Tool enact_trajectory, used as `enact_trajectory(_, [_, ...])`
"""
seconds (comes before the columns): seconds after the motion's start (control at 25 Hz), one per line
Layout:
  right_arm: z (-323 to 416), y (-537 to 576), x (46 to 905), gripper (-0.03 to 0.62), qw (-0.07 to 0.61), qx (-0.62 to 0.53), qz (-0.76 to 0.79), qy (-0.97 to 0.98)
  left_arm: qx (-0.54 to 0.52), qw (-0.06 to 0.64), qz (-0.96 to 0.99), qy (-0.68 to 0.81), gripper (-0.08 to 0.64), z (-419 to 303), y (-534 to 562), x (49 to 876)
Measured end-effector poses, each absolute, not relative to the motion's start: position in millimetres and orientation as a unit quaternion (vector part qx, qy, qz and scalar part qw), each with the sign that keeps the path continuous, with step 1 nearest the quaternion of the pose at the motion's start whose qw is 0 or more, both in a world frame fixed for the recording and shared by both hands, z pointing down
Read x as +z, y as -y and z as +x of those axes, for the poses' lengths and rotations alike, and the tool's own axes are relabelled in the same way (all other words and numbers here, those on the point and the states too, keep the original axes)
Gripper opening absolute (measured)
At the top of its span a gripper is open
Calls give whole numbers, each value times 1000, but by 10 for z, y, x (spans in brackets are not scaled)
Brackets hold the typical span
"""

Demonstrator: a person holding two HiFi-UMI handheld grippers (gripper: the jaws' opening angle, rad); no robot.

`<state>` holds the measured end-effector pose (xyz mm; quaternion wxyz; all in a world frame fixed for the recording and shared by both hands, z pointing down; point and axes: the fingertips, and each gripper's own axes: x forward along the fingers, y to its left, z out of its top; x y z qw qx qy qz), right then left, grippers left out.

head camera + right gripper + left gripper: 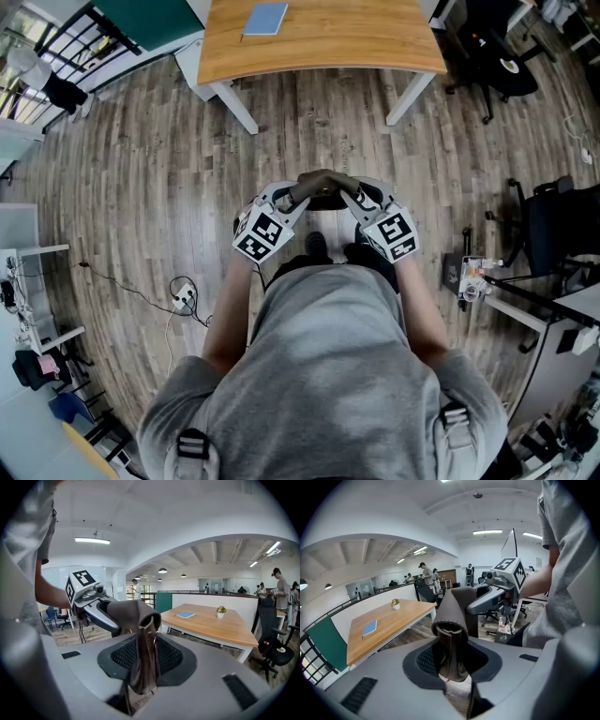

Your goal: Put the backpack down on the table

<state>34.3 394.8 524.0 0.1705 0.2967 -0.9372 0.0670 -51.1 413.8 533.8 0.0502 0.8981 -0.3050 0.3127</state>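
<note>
Below the person's grey shirt, the left gripper and the right gripper meet from either side at waist height. The jaws of each are clamped on the dark brown leather handle of the backpack. The handle arches between them, and little of the dark bag body shows beneath it. It hangs above the grey-brown plank floor, well apart from the light wooden surface on white legs. A thin blue book lies on that surface.
</note>
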Motion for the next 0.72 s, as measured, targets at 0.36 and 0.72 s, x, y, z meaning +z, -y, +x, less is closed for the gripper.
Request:
enact_trajectory(0.36, [405, -3829, 5298, 110, 173, 73, 318, 929, 315, 42, 904, 287, 109, -449, -4008, 5383])
enact_trajectory(0.72, [256, -3723, 5344, 115, 178, 71, 336, 922, 318, 32, 908, 273, 109, -602, -3888, 5399])
